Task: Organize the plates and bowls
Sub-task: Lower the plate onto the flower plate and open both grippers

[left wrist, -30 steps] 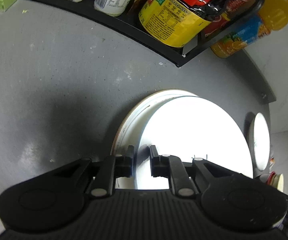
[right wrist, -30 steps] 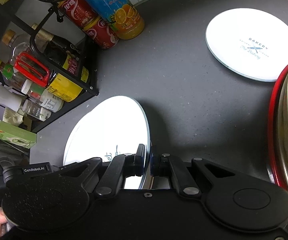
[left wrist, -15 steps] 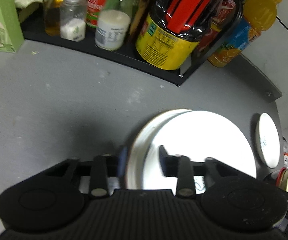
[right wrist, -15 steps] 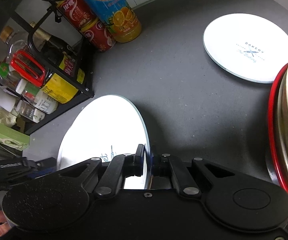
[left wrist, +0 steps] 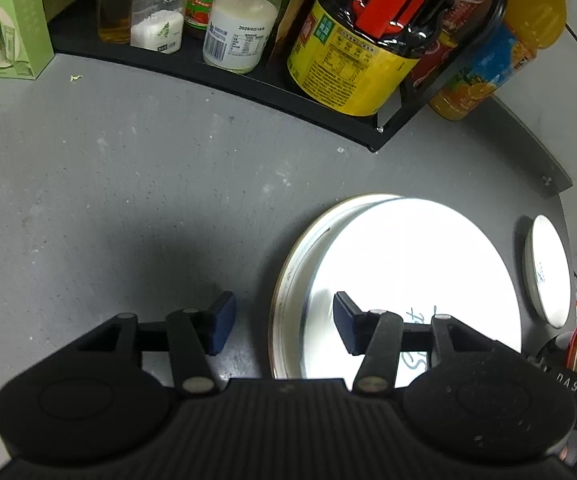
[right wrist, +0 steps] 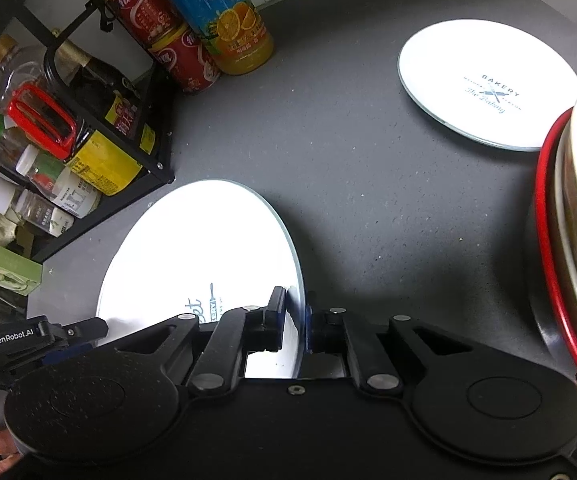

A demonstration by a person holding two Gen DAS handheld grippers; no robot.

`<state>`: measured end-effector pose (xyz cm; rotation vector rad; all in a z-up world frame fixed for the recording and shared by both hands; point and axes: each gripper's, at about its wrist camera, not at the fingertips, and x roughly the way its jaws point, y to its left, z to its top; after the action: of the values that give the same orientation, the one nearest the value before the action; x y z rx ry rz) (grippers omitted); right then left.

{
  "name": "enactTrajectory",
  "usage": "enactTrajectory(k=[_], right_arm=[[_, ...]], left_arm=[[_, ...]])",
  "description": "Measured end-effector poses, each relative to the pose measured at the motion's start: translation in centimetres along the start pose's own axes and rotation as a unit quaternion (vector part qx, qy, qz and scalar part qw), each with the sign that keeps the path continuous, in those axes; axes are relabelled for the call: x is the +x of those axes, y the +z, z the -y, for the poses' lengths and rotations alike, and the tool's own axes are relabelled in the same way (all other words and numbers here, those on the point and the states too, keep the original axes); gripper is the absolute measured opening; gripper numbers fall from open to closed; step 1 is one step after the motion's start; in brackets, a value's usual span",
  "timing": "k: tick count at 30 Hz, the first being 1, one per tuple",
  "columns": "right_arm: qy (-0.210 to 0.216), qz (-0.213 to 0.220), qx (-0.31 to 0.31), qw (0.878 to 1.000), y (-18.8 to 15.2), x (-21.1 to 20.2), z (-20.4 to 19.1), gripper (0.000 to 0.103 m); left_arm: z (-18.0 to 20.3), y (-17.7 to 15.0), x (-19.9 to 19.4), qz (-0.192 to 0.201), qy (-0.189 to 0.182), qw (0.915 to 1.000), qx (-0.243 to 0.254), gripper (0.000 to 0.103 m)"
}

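A large white plate [right wrist: 204,248] with blue lettering is gripped at its right rim by my right gripper [right wrist: 295,316], which is shut on it. In the left wrist view this plate [left wrist: 416,272] lies partly over a second white plate's rim [left wrist: 288,280]. My left gripper [left wrist: 284,322] is open, its jaws wide apart astride the plates' left edge, touching neither. Another white "Bakery" plate [right wrist: 488,84] lies flat on the grey table at the far right; it shows in the left wrist view too [left wrist: 548,272]. Stacked bowls with a red rim [right wrist: 568,232] stand at the right edge.
A black corner rack [left wrist: 248,80] holds jars, bottles and a yellow-labelled jug [left wrist: 352,64]. An orange juice bottle [right wrist: 224,20] and red cans [right wrist: 180,60] stand beside it. A green box [left wrist: 8,20] sits at the left. The grey table [left wrist: 108,200] spreads ahead.
My left gripper has opened off the plates' left edge and pulled back a little to the left. My right gripper has kept its hold on the plate's rim.
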<state>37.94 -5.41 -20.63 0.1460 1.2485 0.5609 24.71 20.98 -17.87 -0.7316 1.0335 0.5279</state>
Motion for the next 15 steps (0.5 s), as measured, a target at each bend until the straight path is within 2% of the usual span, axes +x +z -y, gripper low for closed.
enactTrajectory(k=[3, 7, 10, 15], right_arm=[[-0.001, -0.006, -0.002, 1.0, -0.1, 0.5, -0.2, 0.011], [-0.005, -0.016, -0.011, 1.0, -0.3, 1.1, -0.6, 0.013], [-0.013, -0.016, -0.022, 1.0, -0.4, 1.3, -1.0, 0.013], [-0.024, -0.028, -0.028, 0.999, -0.2, 1.3, -1.2, 0.023]], left_arm=[[-0.4, -0.4, 0.7, -0.007, 0.008, 0.9999, -0.007, 0.044], [-0.7, -0.6, 0.8, 0.005, -0.003, 1.0, -0.007, 0.034], [-0.8, -0.6, 0.8, 0.005, -0.006, 1.0, -0.006, 0.033], [-0.8, -0.5, 0.8, 0.002, -0.001, 1.0, -0.002, 0.033]])
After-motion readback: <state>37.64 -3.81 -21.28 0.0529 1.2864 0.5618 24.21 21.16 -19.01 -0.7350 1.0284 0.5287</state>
